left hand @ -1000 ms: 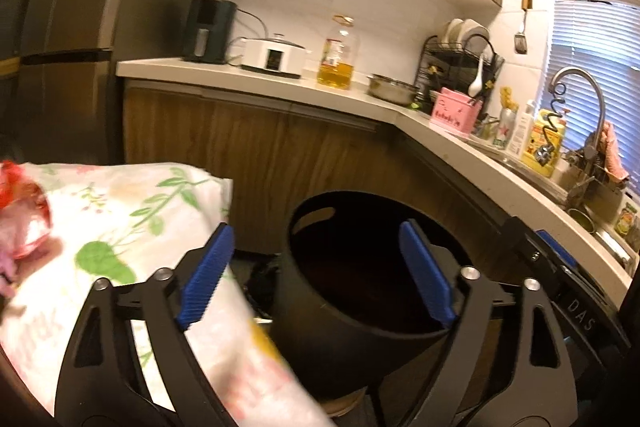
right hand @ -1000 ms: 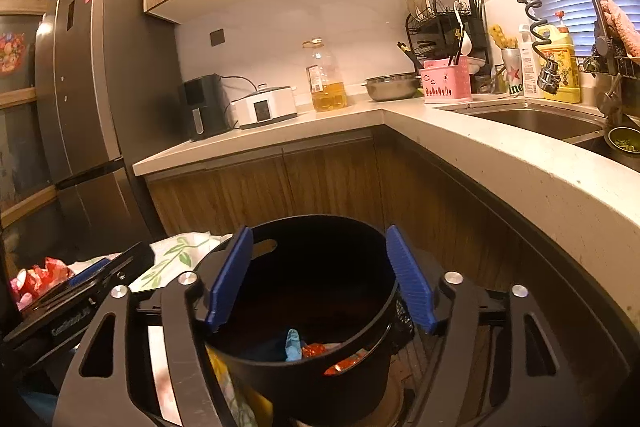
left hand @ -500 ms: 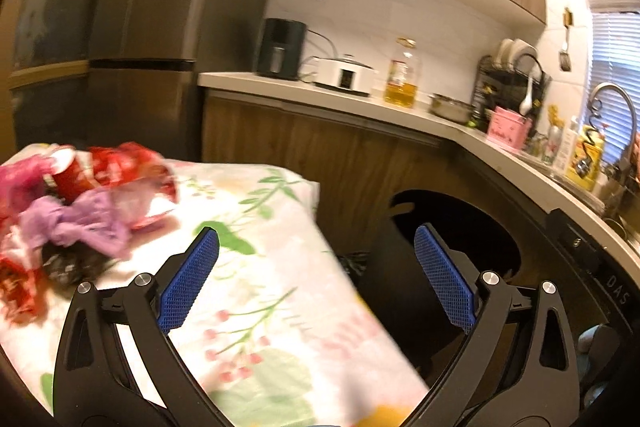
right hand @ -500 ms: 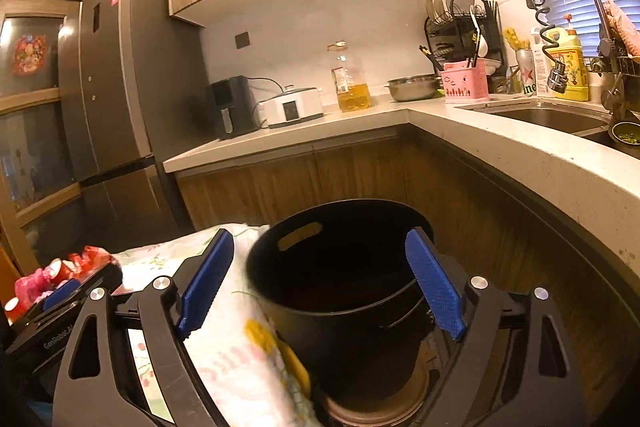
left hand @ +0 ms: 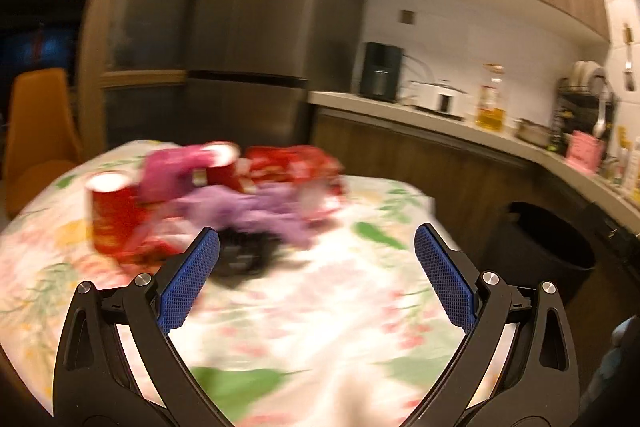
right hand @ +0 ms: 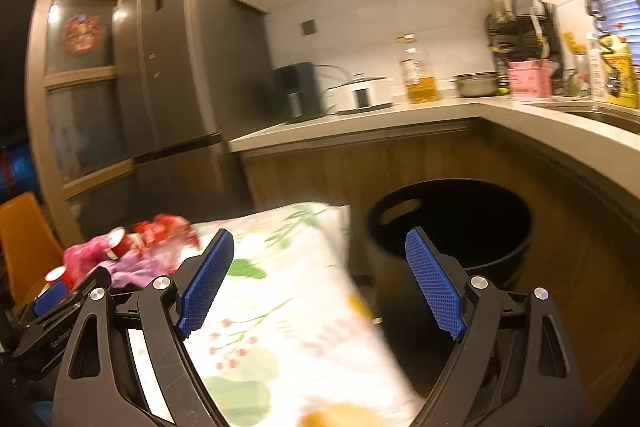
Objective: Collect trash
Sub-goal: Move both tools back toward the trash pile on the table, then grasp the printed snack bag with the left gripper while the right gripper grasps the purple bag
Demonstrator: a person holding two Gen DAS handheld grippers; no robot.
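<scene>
A blurred pile of trash lies on the floral tablecloth [left hand: 320, 307]: a red paper cup [left hand: 110, 211], red wrappers [left hand: 292, 165], purple crumpled plastic [left hand: 248, 207] and a dark item [left hand: 244, 259]. My left gripper [left hand: 316, 275] is open and empty, just short of the pile. The black trash bin [right hand: 452, 227] stands on the floor right of the table, also in the left wrist view [left hand: 540, 251]. My right gripper [right hand: 320, 287] is open and empty, above the table's corner and the bin. The pile shows at the left in the right wrist view [right hand: 132, 247].
A kitchen counter [right hand: 360, 131] curves round behind the bin, with appliances, an oil bottle [right hand: 418, 71] and a dish rack. A tall fridge [left hand: 256, 27] stands behind the table. An orange chair [left hand: 36, 131] is at the far left.
Both grippers have swung left, away from the bin and toward the table. The trash pile has come into the middle of the left wrist view. Both stay open.
</scene>
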